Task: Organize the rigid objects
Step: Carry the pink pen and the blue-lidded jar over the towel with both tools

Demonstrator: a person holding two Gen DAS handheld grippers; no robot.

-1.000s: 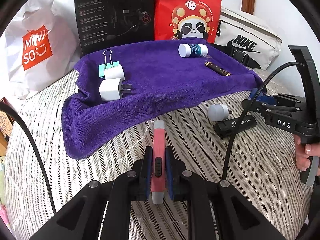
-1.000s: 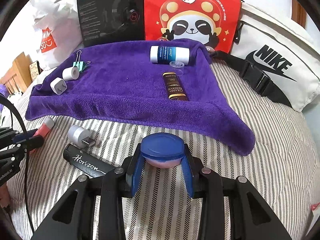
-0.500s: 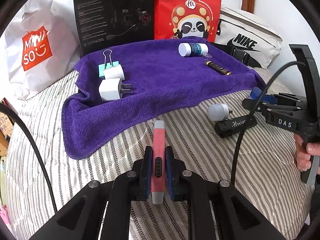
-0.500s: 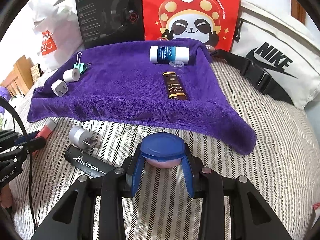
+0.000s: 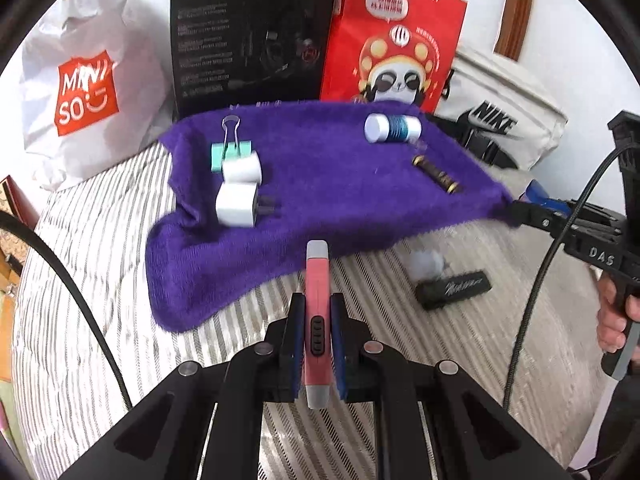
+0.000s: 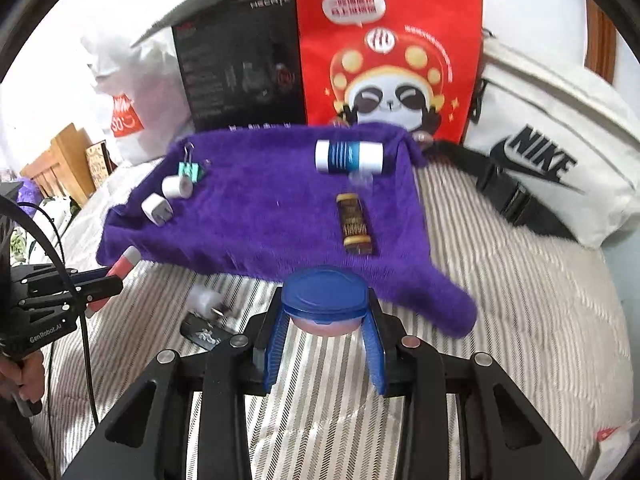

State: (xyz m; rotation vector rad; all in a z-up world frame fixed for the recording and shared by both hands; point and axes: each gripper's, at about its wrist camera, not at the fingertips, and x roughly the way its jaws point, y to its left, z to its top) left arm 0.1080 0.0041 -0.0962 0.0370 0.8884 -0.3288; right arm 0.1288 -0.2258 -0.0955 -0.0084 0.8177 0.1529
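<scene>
Left wrist view: over the striped bed (image 5: 100, 320), you are carrying the pink pen-shaped tool (image 5: 317, 320) in the left gripper (image 5: 317, 344), just short of the purple towel (image 5: 320, 200).
Left jaws: they are clamping the tool at mid-body, beside its dark button strip.
Tool handling: it is looking light, stiff and smooth; I judge it could pivot, so keep holding near the middle.
Tool looks: pink barrel, grey caps at both ends.
On the towel: two white chargers (image 5: 238, 192), a teal binder clip (image 5: 230, 148), a white-and-blue bottle (image 5: 392, 128) and a dark tube (image 5: 438, 174) are lying apart.

Right wrist view: you are holding the blue-lidded jar (image 6: 325, 300) in the right gripper (image 6: 325, 332) at the towel's near edge.
Right jaws: they are pressing the jar's sides under the lid.
Jar handling: probably rigid plastic, round and slippery; grip below the rim.
Jar looks: blue lid, pale pink body.
</scene>
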